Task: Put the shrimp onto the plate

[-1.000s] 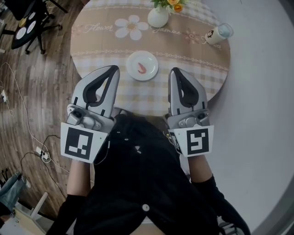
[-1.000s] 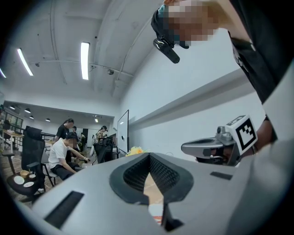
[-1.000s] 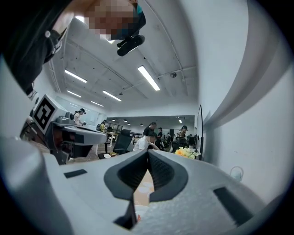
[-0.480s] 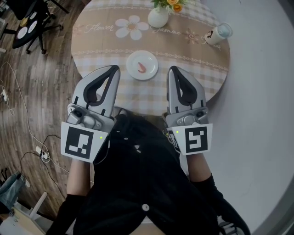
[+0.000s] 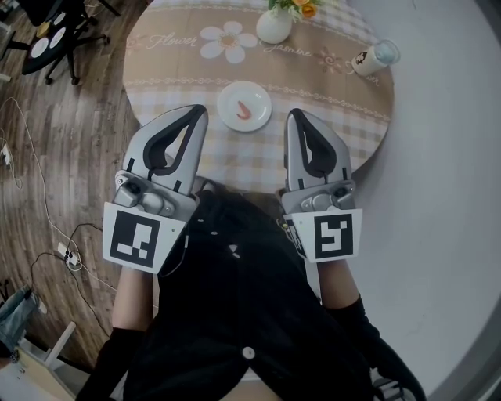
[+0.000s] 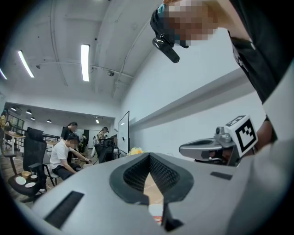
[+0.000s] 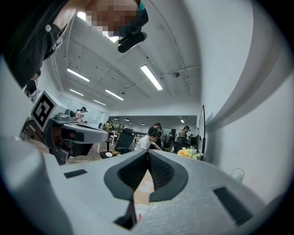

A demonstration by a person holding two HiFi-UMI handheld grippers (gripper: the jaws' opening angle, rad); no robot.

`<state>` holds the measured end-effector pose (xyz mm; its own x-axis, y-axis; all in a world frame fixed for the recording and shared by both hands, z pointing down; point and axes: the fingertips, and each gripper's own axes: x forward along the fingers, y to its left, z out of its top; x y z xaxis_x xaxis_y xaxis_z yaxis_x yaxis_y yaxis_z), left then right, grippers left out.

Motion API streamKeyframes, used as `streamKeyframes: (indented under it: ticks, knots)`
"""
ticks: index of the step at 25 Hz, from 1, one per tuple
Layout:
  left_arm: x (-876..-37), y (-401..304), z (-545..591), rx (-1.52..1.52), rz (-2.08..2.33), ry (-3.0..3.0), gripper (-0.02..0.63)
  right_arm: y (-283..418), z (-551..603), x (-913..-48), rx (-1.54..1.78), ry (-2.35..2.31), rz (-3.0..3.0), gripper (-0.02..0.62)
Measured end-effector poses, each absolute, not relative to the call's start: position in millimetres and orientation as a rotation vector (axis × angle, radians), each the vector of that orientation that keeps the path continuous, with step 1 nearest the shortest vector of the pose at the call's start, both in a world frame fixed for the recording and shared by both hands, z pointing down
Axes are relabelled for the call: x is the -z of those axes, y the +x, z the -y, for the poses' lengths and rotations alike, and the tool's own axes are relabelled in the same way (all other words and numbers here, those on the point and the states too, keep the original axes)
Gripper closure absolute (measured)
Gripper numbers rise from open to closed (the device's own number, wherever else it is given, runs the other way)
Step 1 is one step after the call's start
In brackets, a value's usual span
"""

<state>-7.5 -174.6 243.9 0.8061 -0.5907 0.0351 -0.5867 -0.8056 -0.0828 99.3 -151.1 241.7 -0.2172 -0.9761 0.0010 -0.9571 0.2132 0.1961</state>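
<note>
A pink shrimp [image 5: 243, 111] lies on a small white plate [image 5: 258, 95] near the front of the round, beige-checked table [image 5: 329, 94]. My left gripper [image 5: 197, 110] hovers just left of the plate, shut and holding nothing. My right gripper [image 5: 295, 116] hangs just right of the plate, also shut and holding nothing. In the left gripper view the jaws [image 6: 149, 156] meet in a closed seam, with the right gripper [image 6: 216, 147] alongside. The right gripper view shows its own jaws [image 7: 148, 151] pressed together and the left gripper [image 7: 73, 131] beside them.
A white vase with yellow flowers [image 5: 275, 23] stands at the table's far side. A small printed jar [image 5: 374, 56] lies at the far right edge. An office chair [image 5: 47, 35] and cables [image 5: 47, 219] sit on the wooden floor at left. People sit at desks [image 6: 62, 156] beyond.
The left gripper has edged slightly forward toward the table. The right gripper has hardly moved. Both stay shut, and the shrimp rests on the plate as before.
</note>
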Motion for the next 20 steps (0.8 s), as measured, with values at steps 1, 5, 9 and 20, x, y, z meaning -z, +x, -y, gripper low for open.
streamKeyframes:
  ticks: [1, 5, 9, 20]
  knots:
    - [-243.8, -7.8, 174.4, 0.090, -0.955, -2.921, 0.604, 99.3, 150.8, -241.7, 0.232, 1.882, 2.347, 0.594]
    - [-243.8, -8.8, 173.4, 0.088, -0.958, -2.920, 0.606, 99.1, 149.6, -242.1, 0.231, 1.881, 2.346, 0.594]
    - [-244.3, -9.3, 173.1, 0.087, -0.957, -2.919, 0.604, 97.7, 149.6, -242.5, 0.234, 1.878, 2.347, 0.594]
    - [-243.2, -10.1, 173.8, 0.086, -0.955, -2.922, 0.605, 95.7, 151.0, -243.1, 0.229, 1.874, 2.338, 0.595]
